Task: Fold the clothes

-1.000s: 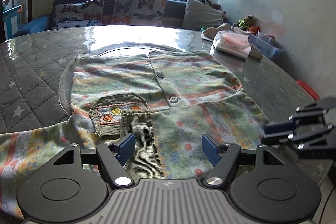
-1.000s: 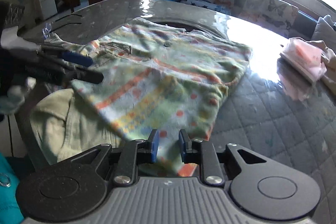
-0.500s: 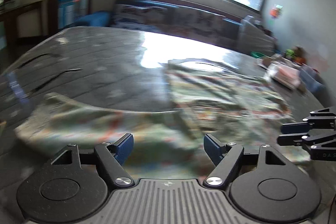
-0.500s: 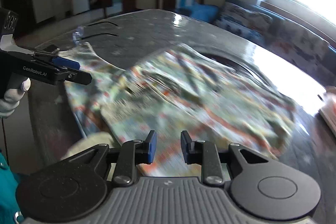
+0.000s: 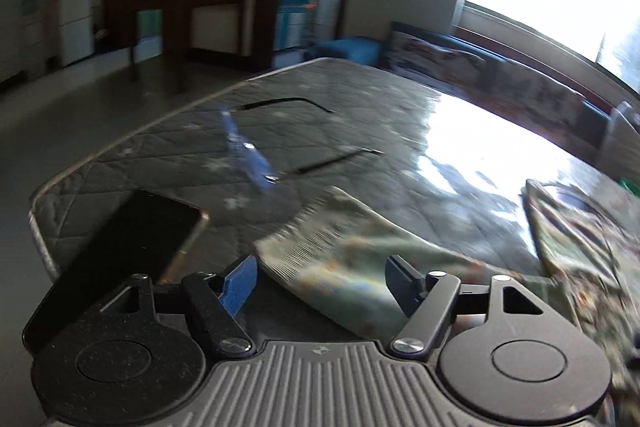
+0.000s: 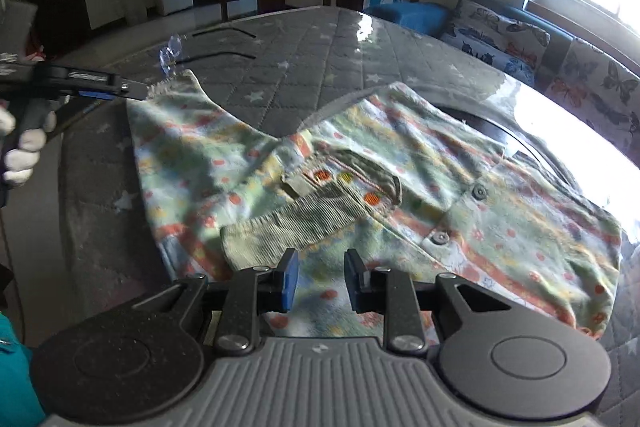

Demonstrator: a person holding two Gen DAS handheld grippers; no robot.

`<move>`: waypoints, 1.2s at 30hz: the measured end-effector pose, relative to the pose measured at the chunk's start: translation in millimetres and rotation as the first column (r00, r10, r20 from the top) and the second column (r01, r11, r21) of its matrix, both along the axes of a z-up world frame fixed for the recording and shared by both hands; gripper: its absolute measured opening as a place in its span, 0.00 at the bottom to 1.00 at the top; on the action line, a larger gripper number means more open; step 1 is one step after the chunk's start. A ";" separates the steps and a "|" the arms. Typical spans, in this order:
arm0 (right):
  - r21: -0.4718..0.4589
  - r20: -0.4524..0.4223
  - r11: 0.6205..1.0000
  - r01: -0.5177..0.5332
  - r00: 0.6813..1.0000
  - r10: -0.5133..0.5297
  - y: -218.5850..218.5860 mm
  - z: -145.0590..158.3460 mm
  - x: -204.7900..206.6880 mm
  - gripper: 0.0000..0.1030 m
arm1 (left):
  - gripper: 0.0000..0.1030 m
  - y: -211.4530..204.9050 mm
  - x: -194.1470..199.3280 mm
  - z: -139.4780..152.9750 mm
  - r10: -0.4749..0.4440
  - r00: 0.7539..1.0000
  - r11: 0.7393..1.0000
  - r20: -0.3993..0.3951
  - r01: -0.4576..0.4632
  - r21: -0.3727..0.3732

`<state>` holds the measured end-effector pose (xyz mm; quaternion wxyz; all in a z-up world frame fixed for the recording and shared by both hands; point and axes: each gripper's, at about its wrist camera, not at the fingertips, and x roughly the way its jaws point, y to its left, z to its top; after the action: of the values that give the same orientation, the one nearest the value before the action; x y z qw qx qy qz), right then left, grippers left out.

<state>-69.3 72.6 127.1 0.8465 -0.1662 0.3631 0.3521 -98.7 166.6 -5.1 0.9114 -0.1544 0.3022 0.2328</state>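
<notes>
A small patterned shirt [image 6: 400,187] lies spread on the quilted grey bench [image 6: 304,59], front up, with two buttons [image 6: 479,191] down its placket and a ribbed green pocket panel [image 6: 304,223] near the middle. One sleeve [image 6: 176,115] stretches out flat toward the bench's near left corner.

The left tongs [image 5: 320,281] have their jaws spread wide, having just been closing a little. Their fingers straddle the ribbed cuff of that sleeve [image 5: 320,247], which lies between the blue pads without either pad pressing on it. In the right wrist view the same tongs [image 6: 132,91] reach in from the left with their tips at the sleeve's frayed end, gripped by a white-gloved hand [image 6: 22,147].

The right tongs [image 6: 318,279] hover over the shirt's lower hem with a narrow gap between the pads; cloth shows beneath the gap, but nothing is pinched.

A dark phone [image 5: 132,251] rests on the bench corner just left of the sleeve, and a blurred blue clip [image 5: 248,155] lies further back. A sofa with butterfly cushions [image 6: 500,35] stands behind the bench.
</notes>
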 end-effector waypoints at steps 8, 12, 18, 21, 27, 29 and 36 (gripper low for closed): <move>0.030 0.020 0.999 -0.013 1.000 0.013 1.3 10.9 -7.6 0.25 | 0.52 17.1 9.7 -8.2 0.067 0.997 0.997 -0.033 -0.068 -0.027; 0.048 0.031 0.999 -0.001 1.000 -0.001 -2.9 15.8 -10.1 0.33 | 0.49 18.1 11.4 -10.2 0.075 0.997 0.997 -0.034 -0.076 -0.032; 0.072 0.040 0.997 0.035 0.998 -0.038 -11.8 19.4 -12.9 0.47 | 0.19 18.0 11.3 -11.9 0.090 0.996 0.995 -0.021 -0.091 -0.029; 0.081 0.039 0.996 0.049 0.998 -0.052 -15.9 19.9 -14.4 0.47 | 0.09 20.2 9.1 -11.4 0.088 0.996 0.995 -0.004 -0.088 -0.051; 0.096 0.045 0.993 0.074 0.996 -0.079 -22.9 21.4 -16.5 0.47 | 0.06 9.2 -0.4 16.5 0.039 0.994 0.996 0.103 -0.030 -0.085; 0.103 0.048 0.991 0.084 0.995 -0.089 -25.9 21.8 -16.9 0.47 | 0.06 -0.9 -2.4 33.3 -0.002 0.988 0.996 0.152 0.015 -0.087; 0.145 0.063 0.981 0.130 0.988 -0.141 -46.6 25.1 -20.6 0.47 | 0.06 -60.4 1.8 92.1 -0.229 0.929 0.966 0.289 0.254 -0.050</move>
<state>-89.9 26.0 152.2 0.8908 -0.0938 0.3168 0.3121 -96.9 106.2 86.9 0.9592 -0.1869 0.1961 0.0811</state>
